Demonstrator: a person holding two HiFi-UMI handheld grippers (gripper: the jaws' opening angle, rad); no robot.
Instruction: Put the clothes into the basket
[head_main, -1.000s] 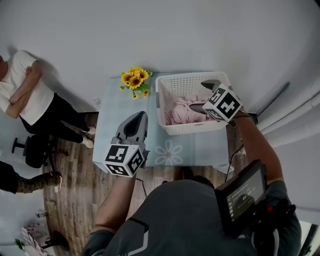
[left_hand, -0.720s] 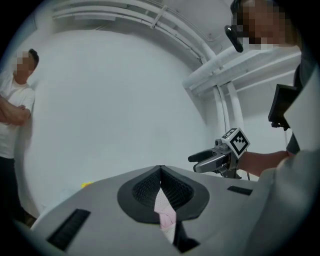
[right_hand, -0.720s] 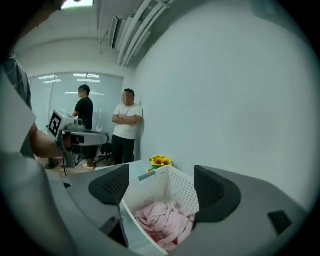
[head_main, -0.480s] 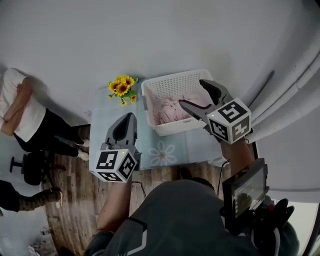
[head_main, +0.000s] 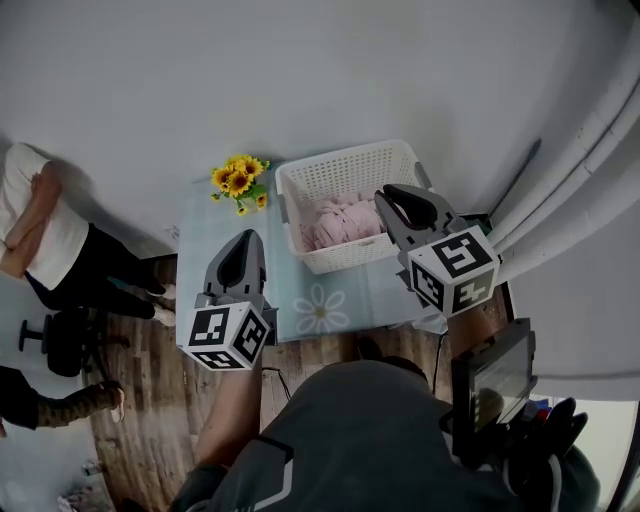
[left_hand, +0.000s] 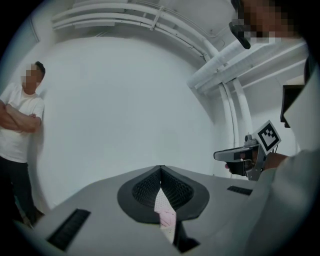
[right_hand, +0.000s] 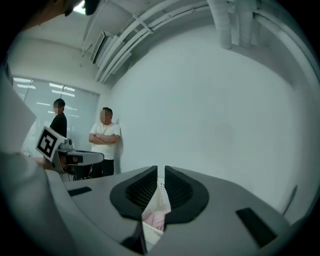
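A white lattice basket (head_main: 345, 160) stands on the pale blue table (head_main: 330, 300), with pink clothes (head_main: 340, 222) bundled inside. My right gripper (head_main: 385, 194) hangs above the basket's right front corner; its jaws are closing to a thin slit with nothing between them. Through that slit the right gripper view shows the basket (right_hand: 161, 199) and pink cloth (right_hand: 154, 219). My left gripper (head_main: 245, 238) is held over the table's left part, shut and empty. In the left gripper view its jaws (left_hand: 160, 168) meet at the tip, and the basket (left_hand: 161, 202) shows below them.
A bunch of yellow sunflowers (head_main: 237, 180) lies at the table's back left corner. A person in a white shirt (head_main: 40, 215) stands at the wall to the left, arms crossed. An office chair (head_main: 60, 335) stands on the wooden floor. White pipes (head_main: 580, 160) run at the right.
My right gripper has drawn back from inside the basket toward me and its wide-open jaws have come almost together. The pink clothes stay in the basket. The left gripper has barely moved.
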